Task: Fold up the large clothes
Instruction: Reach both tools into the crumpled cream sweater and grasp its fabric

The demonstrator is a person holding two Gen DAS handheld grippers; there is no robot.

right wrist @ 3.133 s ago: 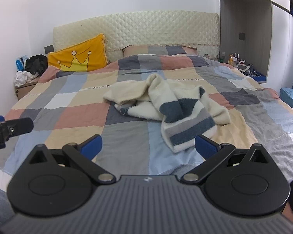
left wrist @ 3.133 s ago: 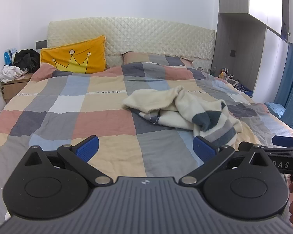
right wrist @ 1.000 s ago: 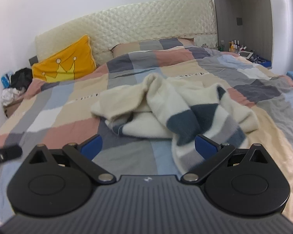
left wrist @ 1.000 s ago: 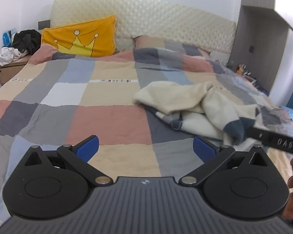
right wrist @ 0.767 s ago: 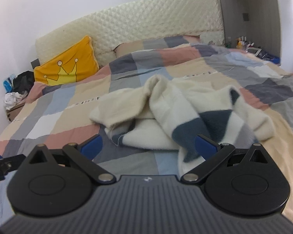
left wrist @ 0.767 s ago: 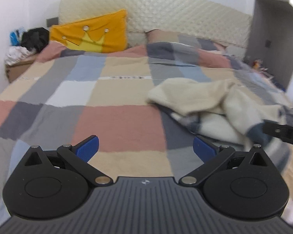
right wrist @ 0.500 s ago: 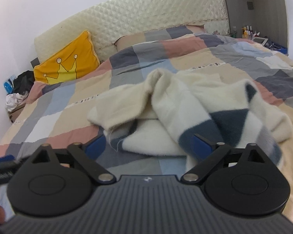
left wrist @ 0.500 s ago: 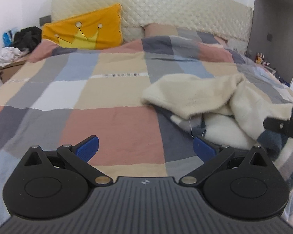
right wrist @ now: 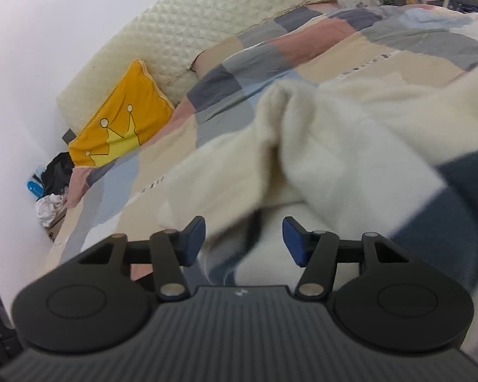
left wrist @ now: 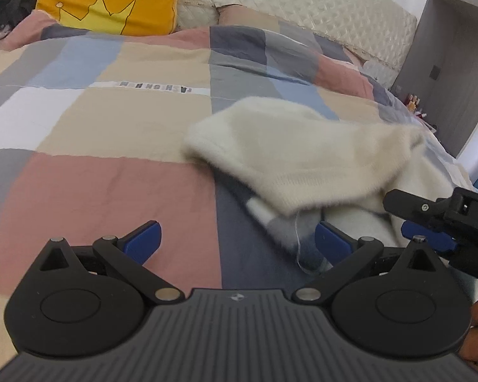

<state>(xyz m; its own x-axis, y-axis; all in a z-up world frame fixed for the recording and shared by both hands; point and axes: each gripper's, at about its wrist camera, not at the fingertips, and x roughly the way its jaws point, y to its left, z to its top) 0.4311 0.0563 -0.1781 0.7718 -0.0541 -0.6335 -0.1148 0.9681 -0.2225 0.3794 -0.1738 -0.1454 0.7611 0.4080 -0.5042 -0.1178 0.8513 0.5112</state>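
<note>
Opening grasp: the crumpled cream sweater lies on the bed at two o'clock, right tongs closing around its edge, left tongs apart, needing their own hold.

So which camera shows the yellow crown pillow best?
The left wrist camera. There the pillow sits upright and sharp against the headboard, its crown drawn clearly, though the top is cut off. The right wrist camera shows the whole pillow, but tilted, smaller and softer.
</note>
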